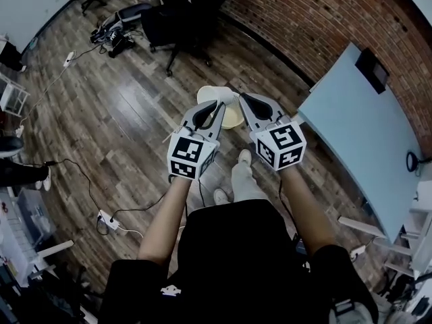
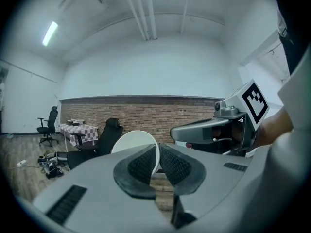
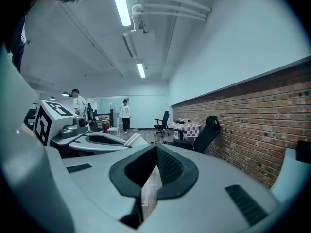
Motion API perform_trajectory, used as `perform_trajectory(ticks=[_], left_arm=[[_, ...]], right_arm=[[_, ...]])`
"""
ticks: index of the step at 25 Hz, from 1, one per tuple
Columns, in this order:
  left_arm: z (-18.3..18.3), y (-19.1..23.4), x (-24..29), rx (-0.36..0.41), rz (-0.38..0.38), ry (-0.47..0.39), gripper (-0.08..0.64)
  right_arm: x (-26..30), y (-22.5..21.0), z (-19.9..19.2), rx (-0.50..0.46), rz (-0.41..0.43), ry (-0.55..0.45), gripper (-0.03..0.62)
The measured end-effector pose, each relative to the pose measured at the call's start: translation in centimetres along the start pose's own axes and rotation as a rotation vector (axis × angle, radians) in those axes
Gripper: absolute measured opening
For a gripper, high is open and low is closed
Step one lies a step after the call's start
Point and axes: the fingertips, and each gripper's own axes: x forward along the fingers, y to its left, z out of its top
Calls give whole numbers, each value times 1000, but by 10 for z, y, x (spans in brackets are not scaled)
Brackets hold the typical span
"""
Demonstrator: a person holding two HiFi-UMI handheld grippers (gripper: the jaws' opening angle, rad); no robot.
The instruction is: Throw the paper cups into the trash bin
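A cream paper cup [image 1: 229,115] hangs in the air over the wooden floor, in front of the person's legs. My left gripper [image 1: 219,106] is shut on its rim. In the left gripper view the white cup wall [image 2: 132,142] stands pinched between the dark pads. My right gripper [image 1: 244,98] floats just right of the cup, jaws together with nothing between them [image 3: 156,150]. From the right gripper view the left gripper [image 3: 104,141] and the cup [image 3: 133,139] lie at the left. No trash bin is in view.
A pale blue table [image 1: 361,130] stands at the right beside a brick wall [image 1: 324,12]. A black office chair [image 1: 179,25] is ahead. Cables and a power strip [image 1: 108,220] lie on the floor at the left. Two people [image 3: 125,113] stand far off.
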Motion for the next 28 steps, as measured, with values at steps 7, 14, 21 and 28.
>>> perform_trajectory(ticks=[7,14,21,28], left_arm=[[-3,13,6,-14,27,-2,31],[-7,16,42,-10,34,27,31],[-3,26,85,-12,55,38,31],[-6,46,129,-27,72,66,31]], right_arm=[[12,-6,7,-13,23,-9,3],[22,-38,6,2,32,-19,3],[39,-85,4,21,42,-18,3],[70,-127,-1,44,60,1,3]])
